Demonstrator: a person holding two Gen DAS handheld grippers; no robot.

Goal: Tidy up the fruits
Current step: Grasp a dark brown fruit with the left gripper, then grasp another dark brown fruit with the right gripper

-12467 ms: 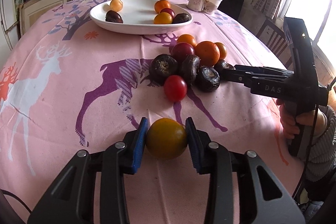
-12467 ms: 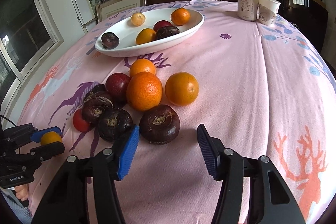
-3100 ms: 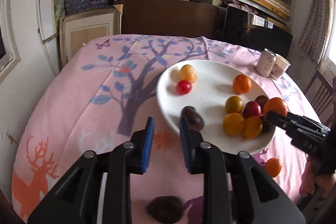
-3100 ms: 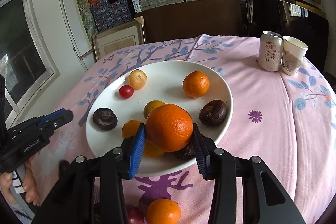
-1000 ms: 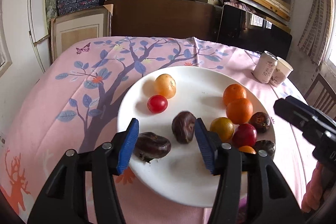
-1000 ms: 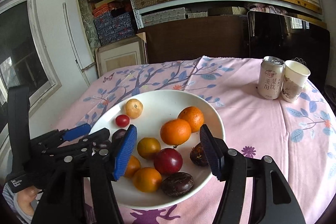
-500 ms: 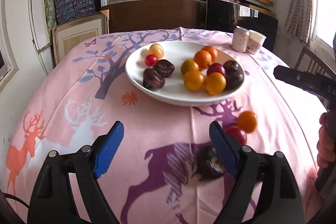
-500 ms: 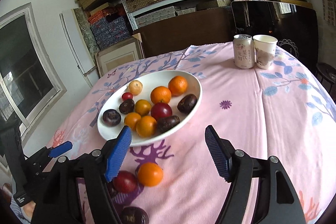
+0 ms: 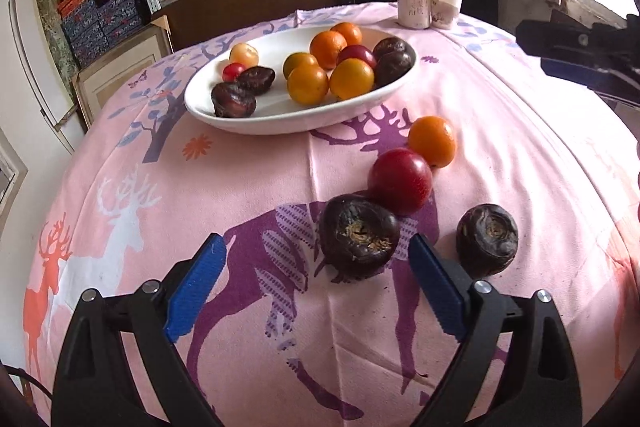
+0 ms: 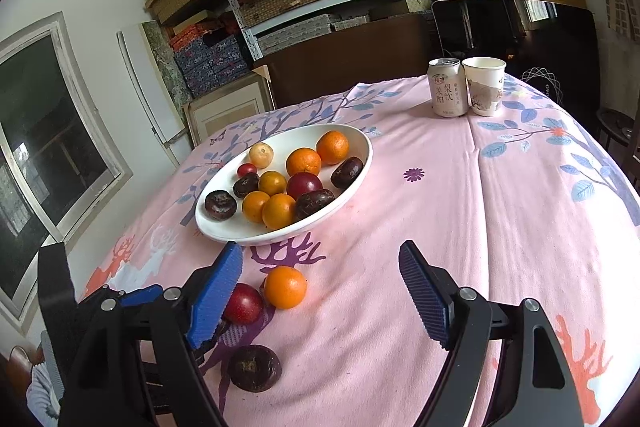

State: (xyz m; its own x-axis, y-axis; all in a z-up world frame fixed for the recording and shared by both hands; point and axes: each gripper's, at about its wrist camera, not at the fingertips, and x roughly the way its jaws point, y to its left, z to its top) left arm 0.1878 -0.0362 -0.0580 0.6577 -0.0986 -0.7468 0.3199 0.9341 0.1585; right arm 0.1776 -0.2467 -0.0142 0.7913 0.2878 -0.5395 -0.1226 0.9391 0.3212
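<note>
Both sets of jaws stand wide and hold nothing. We see our left gripper [image 9: 312, 269] low over the tabletop [image 9: 248, 179], a dark water chestnut [image 9: 359, 235] just inside its right finger. A second water chestnut [image 9: 487, 239] lies outside that finger, apart from the first. Touching the first chestnut from behind is a red plum [image 9: 401, 180], and an orange [image 9: 432, 141] touches the plum. Beyond them sits the white plate [image 9: 280, 117], loaded with oranges, plums, chestnuts and a cherry tomato [image 9: 233, 70]. Our right gripper [image 10: 320, 291] hovers higher, near the plate's front rim. A drink can [image 10: 445, 87] and a paper cup [image 10: 485, 86] stand side by side at the far edge.
</note>
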